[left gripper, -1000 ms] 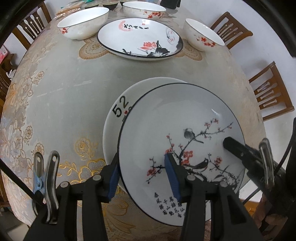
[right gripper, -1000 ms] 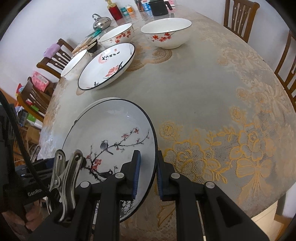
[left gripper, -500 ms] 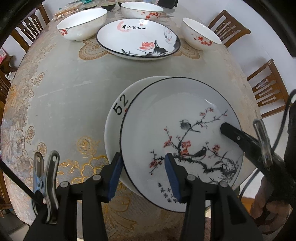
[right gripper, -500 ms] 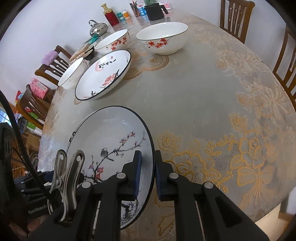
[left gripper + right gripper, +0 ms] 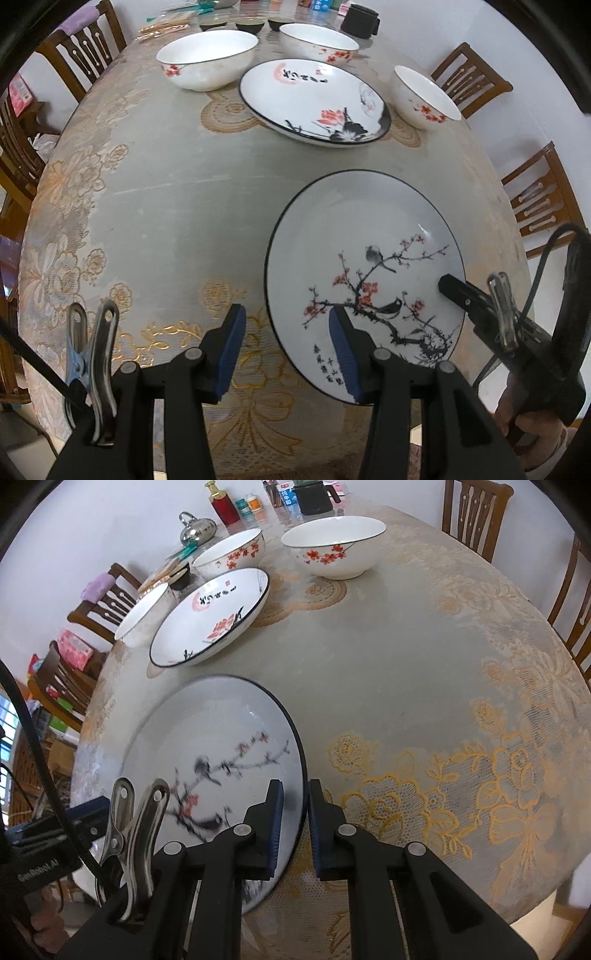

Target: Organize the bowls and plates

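The bird-and-blossom plate (image 5: 364, 258) is sitting at the near right part of the round table (image 5: 166, 192), its right rim reaching the table's edge, and the right gripper (image 5: 296, 812) is pinching that black-lined rim between its blue pads, one finger over the painted face and one outside. The left gripper (image 5: 286, 354) is standing spread with nothing pressed between its pads: its right finger is hanging over the plate's near left rim, its left finger over bare lace cloth. To the plate's left and beyond it a broad stretch of cloth is lying free. At the far side the lotus plate (image 5: 314, 101), bearing brushed black characters I cannot read, is resting between a wide white bowl (image 5: 207, 59) on its left and a small blossom bowl (image 5: 424, 98) on its right, with another bowl (image 5: 319, 44) behind. Wooden chairs (image 5: 535, 206) are ringing the table. White lettering reading "GenRobot.AI" is showing on the left gripper's body in the right wrist view.
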`<state>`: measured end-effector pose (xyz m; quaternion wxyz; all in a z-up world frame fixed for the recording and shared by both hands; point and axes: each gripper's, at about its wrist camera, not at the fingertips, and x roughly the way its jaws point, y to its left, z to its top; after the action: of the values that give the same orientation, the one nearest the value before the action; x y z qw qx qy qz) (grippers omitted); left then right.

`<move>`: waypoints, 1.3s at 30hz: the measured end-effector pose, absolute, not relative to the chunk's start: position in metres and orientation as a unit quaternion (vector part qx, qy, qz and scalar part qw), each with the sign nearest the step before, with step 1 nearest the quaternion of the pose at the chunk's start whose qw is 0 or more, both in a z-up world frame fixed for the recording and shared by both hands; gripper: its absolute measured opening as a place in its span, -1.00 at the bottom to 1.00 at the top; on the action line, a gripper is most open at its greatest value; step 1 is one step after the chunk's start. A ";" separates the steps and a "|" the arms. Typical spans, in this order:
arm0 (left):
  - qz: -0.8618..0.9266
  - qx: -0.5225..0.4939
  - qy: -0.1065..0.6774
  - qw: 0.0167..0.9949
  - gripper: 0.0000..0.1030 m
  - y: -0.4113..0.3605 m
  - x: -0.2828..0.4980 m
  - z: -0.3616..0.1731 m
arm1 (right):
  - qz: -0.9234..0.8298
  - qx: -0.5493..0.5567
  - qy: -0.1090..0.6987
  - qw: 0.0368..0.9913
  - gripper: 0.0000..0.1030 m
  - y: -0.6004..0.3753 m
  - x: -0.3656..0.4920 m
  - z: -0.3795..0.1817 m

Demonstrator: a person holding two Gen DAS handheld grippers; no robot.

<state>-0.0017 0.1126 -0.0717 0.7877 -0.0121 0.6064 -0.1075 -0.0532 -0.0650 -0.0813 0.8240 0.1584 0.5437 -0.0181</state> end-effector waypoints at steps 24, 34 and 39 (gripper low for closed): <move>-0.138 0.002 0.584 0.800 -0.05 0.147 0.020 -0.061 | -0.053 0.178 0.500 0.846 -0.35 -0.053 -0.058 -0.048; -0.142 0.008 0.568 0.811 -0.05 0.155 0.040 -0.051 | -0.051 0.191 0.487 0.851 -0.35 -0.047 -0.047 -0.034; -0.129 0.016 0.559 0.819 -0.05 0.151 0.055 -0.046 | -0.043 0.177 0.492 0.851 -0.35 -0.050 -0.031 -0.031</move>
<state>0.0550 0.1507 -0.0458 0.8189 0.0156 0.5590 -0.1292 -0.0307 -0.0505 -0.0308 0.8514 0.1768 0.4920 -0.0429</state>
